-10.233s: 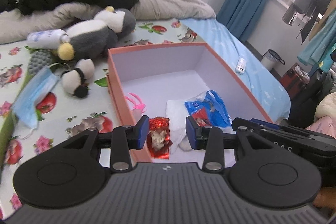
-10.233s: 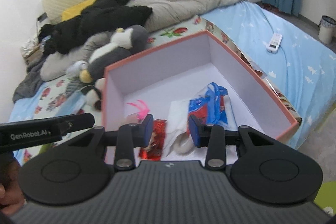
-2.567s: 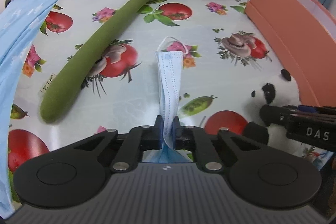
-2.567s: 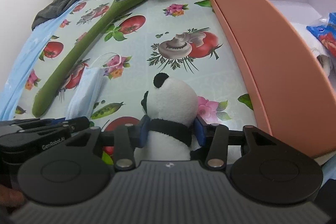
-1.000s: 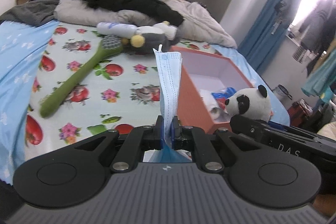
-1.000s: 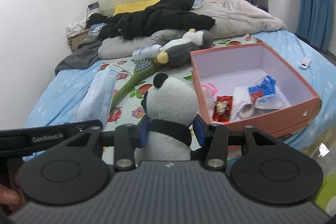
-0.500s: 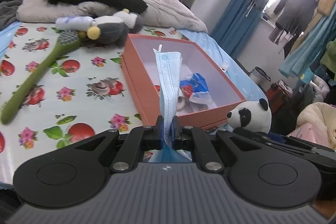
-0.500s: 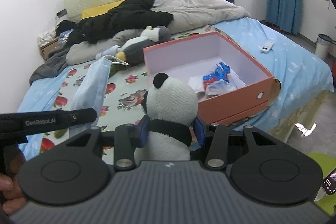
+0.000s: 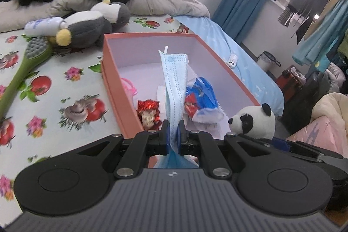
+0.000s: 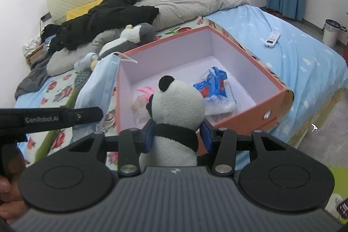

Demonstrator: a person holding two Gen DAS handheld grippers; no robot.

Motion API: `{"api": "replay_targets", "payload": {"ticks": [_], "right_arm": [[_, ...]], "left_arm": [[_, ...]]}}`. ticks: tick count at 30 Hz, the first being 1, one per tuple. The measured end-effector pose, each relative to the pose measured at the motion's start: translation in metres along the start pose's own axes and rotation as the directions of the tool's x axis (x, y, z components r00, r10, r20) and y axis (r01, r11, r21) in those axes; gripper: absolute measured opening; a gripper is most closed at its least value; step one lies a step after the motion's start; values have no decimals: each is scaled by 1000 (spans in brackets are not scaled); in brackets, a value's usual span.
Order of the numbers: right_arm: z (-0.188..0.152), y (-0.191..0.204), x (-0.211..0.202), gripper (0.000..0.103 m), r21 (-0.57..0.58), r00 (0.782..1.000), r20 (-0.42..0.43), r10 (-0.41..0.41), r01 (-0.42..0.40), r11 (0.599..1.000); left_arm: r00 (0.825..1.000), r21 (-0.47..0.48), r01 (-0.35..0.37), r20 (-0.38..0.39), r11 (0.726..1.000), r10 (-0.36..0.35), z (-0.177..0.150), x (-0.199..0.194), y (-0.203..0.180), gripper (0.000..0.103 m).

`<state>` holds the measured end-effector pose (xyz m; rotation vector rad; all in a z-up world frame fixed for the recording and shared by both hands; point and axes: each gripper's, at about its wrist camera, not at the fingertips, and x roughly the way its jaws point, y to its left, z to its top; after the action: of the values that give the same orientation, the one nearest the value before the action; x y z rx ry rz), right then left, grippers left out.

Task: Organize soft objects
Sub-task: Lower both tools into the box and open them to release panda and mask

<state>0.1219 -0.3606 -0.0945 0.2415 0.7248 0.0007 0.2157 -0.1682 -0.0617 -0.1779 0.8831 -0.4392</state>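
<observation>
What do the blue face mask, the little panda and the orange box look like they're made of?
Face mask: thin pleated non-woven fabric by the look, matte, drooping limply from the left gripper.
Panda: plush with short nubby pile, apparently stuffed, dented where the right gripper squeezes its neck.
Box: probably rigid paperboard, with straight thin walls, matte orange outside and pale lining inside.

My left gripper (image 9: 173, 138) and right gripper (image 10: 177, 136) are black, silver-screwed, ribbed grey behind, with blue pads (image 10: 148, 136).

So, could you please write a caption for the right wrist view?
Right gripper holds a panda plush before the orange box, left gripper's face mask alongside.
</observation>
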Motion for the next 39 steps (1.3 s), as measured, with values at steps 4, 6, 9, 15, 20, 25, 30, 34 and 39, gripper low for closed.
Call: {"api": "replay_targets", "payload": {"ticks": [4, 6, 9, 15, 20, 25, 30, 34, 39], "right_arm": [[19, -11, 33, 48, -4, 1000, -27, 4, -4, 1000], [29, -15, 55, 48, -4, 999, -43, 8, -9, 1000], [39, -22, 85, 48, 3, 998, -65, 17, -17, 1000], [56, -27, 137, 48, 17, 996, -88, 28, -27, 999], [66, -32, 167, 48, -5, 995, -94, 15, -15, 1000], [71, -39, 182, 54, -11, 994, -108, 5, -6, 1000], [74, -42, 176, 59, 17, 995, -103, -2, 4, 1000], [79, -37, 153, 59, 20, 998, -67, -4, 5, 1000], [85, -27, 108, 59, 14, 1000, 4, -1, 1, 1000]], "left_arm": [[999, -2, -5, -38, 1000, 5, 23, 44, 3, 8], [998, 2, -13, -54, 1000, 13, 33, 65, 5, 8], [997, 11, -30, -72, 1000, 30, 48, 94, 11, 8], [992, 20, -69, -104, 997, 70, 73, 145, 26, 8], [990, -1, -81, -118, 997, 80, 85, 169, 38, 8], [985, -12, -83, -153, 996, 80, 89, 182, 45, 23], [989, 1, -73, -128, 997, 73, 88, 163, 41, 32], [993, 38, -71, -89, 997, 74, 90, 130, 33, 32], [997, 58, -67, -34, 996, 70, 88, 76, 22, 32]]}}
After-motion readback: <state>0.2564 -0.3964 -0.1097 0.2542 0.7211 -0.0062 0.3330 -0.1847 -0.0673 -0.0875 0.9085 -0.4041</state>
